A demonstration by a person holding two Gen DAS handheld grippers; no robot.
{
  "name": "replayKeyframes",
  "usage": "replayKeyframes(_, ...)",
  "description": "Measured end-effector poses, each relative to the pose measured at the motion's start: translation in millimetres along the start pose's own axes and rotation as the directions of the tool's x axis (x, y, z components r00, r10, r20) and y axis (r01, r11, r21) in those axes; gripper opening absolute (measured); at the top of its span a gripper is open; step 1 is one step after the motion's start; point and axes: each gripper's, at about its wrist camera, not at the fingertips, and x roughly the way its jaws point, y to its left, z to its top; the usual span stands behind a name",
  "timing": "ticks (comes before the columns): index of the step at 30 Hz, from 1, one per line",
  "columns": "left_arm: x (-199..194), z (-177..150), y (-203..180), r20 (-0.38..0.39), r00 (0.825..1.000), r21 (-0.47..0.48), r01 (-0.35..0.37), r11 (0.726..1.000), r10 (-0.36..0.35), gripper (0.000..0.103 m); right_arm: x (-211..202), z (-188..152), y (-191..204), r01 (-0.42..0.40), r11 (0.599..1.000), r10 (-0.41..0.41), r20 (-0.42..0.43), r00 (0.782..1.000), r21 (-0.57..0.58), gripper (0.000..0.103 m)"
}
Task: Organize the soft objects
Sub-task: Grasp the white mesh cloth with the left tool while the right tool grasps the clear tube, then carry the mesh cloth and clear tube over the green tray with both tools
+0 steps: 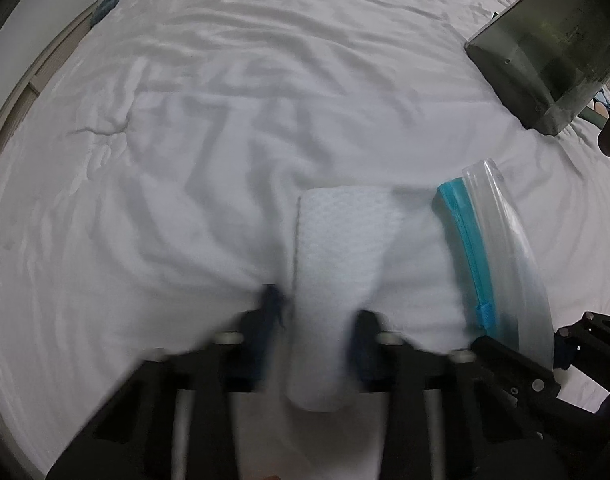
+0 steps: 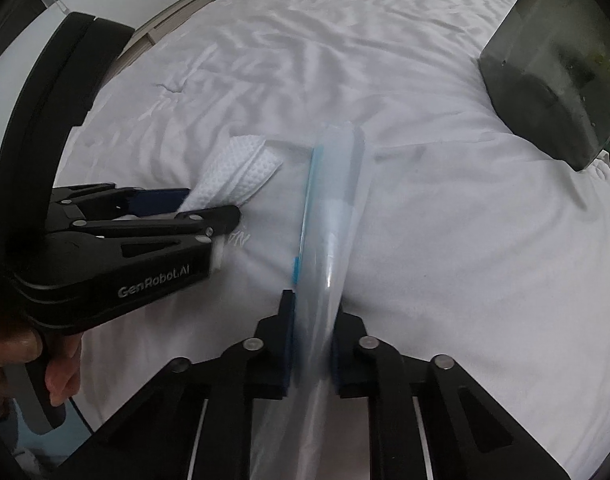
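A folded white waffle-weave cloth (image 1: 337,248) lies on the bed (image 1: 265,80), pinched in the closed left tongs (image 1: 317,312). Just beside it stands a clear zip bag (image 2: 333,208) with a blue zipper, clamped on edge in the closed right tongs (image 2: 313,344). The white bedding is rumpled. A dark translucent box (image 2: 553,68) sits farther back at right; a pale wall borders the left.

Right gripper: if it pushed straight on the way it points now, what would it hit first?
The right gripper is shut on the clear zip bag, which already fills its line. Beyond the bag, probably the white bed cover just below, though depth is unclear. The dark bin sits off to the side.
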Motion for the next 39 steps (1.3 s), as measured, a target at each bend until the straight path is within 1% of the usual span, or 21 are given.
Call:
replayKeyframes(1,-2.2,0.9,-0.6,0.008,1.000,-0.006,-0.010,1.000,0.010,0.012,-1.8,0.1,-0.8,-0.005,1.000,0.005,0.002,1.000,0.002,0.010)
replayKeyframes(4,-9.0,3.6,-2.3,0.023,1.000,-0.024,-0.006,1.000,0.006,0.010,-8.8,0.0,-2.9,-0.018,1.000,0.018,0.013,1.000,-0.004,0.007)
replayKeyframes(9,-25.6,-2.5,-2.4,0.041,0.999,-0.034,-0.015,0.999,0.017,0.009,-24.5,-1.6,-7.9,-0.029,0.999,0.030,0.028,0.999,-0.014,0.006)
replayKeyframes(16,-54.2,1.1,-7.3,0.061,0.998,-0.036,0.000,0.999,0.002,0.009,-53.6,-3.8,-25.1,-0.042,0.999,0.042,0.048,0.998,-0.016,0.006)
replayKeyframes(23,-76.8,-0.7,-45.8,0.078,0.997,0.013,0.028,1.000,-0.028,0.009,-90.4,-14.4,-43.4,-0.039,0.999,0.041,0.063,0.997,-0.021,0.006)
replayKeyframes(27,-91.5,-1.3,-76.0,0.075,0.996,0.054,0.052,0.997,-0.056,0.009,-115.6,-25.5,-60.9,-0.027,0.999,0.029,0.067,0.997,-0.021,0.006)
replayKeyframes(33,-107.0,-0.9,-126.6,0.066,0.992,0.117,0.101,0.988,-0.109,0.009,-156.9,-45.4,-104.7,0.017,1.000,-0.018,0.069,0.997,0.017,0.006)
replayKeyframes(39,-130.8,3.0,-186.2,0.076,0.979,0.176,0.175,0.969,-0.191,0.009,-201.5,-61.8,-154.4,0.074,0.995,-0.080,0.083,0.993,0.069,0.006)
